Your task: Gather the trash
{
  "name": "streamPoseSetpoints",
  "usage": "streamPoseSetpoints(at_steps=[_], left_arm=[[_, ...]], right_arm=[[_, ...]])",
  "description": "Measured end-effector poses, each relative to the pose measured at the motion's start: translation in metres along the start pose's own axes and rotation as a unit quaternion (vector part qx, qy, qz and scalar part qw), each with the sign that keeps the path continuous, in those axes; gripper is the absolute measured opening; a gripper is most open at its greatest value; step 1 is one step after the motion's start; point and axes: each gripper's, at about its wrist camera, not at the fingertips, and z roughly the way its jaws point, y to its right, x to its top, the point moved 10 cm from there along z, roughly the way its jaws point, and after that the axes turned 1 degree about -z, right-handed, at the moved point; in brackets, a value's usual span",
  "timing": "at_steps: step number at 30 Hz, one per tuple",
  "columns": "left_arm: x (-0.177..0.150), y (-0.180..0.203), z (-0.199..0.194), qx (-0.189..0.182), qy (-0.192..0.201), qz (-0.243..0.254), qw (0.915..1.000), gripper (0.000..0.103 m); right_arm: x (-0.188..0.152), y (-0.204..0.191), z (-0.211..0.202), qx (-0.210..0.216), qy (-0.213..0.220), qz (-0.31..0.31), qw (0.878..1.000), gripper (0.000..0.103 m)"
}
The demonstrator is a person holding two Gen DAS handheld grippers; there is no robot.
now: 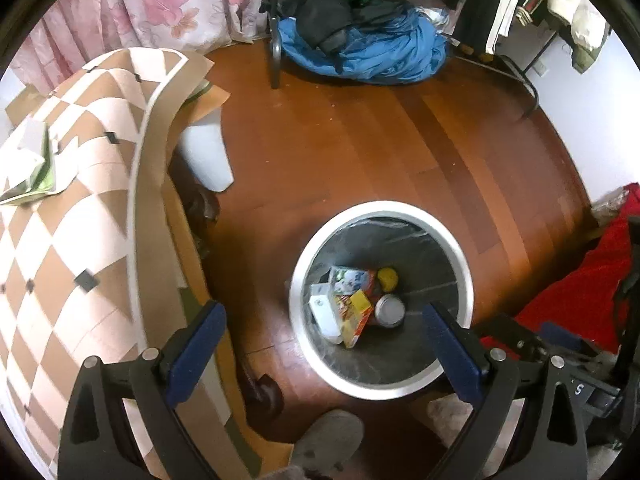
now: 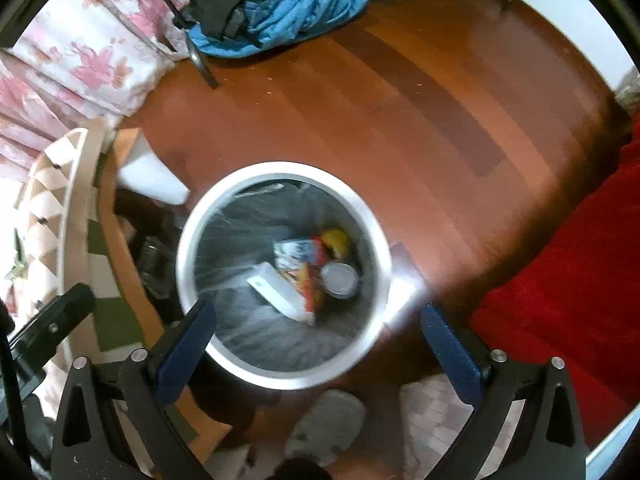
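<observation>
Both wrist views look steeply down onto a round white-rimmed trash bin (image 1: 456,256) standing on the reddish wooden floor (image 1: 360,152).

Left gripper (image 1: 324,354): jaws spread wide, blue pads apart, nothing between them. It hangs over the near edge of the bin, the right pad overlapping the rim in the picture.

Right gripper (image 2: 318,354): jaws likewise spread wide and empty. It sits above the bin's near rim; this view is motion-blurred.

Bin contents, lying on the dark liner at the bottom:
- white box (image 1: 325,316), on the left side
- yellow-orange carton (image 1: 358,314), touching the white box
- printed packet (image 1: 350,280), light blue and white, behind the carton
- round can (image 1: 390,310), silver top facing up, right of the carton
- yellow rounded item (image 1: 388,278), behind the can; identity unclear

Surroundings:
- tabletop (image 1: 72,240) with a brown-and-cream checked cover, left of the bin; crumpled white-and-green paper (image 1: 30,168) lies on it
- red fabric (image 2: 560,280) to the right of the bin
- heap of blue and dark clothing (image 1: 360,48) on the floor at the far side, beside a floral pink curtain (image 1: 152,8)
- grey slipper (image 1: 328,440) on the floor just near of the bin, at the lower edge
</observation>
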Motion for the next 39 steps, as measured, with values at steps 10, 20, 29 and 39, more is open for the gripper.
streamPoseSetpoints(at_steps=[10,20,29,39], left_arm=[[0.000,0.007,-0.036,0.021,0.026,0.028,0.9990,0.100],[-0.004,0.005,-0.099,0.021,0.062,0.045,0.9968,0.100],[-0.005,-0.007,-0.181,0.023,0.117,0.057,0.9913,0.100],[0.012,-0.105,-0.256,0.050,0.173,-0.006,0.9837,0.100]], right_arm=[[-0.019,0.006,-0.029,-0.056,-0.002,-0.026,0.998,0.103],[-0.030,-0.007,-0.100,-0.068,0.026,-0.038,0.997,0.103],[-0.045,-0.031,-0.192,-0.043,0.082,-0.023,0.995,0.103],[-0.043,-0.116,-0.288,0.009,0.156,-0.043,0.987,0.103]])
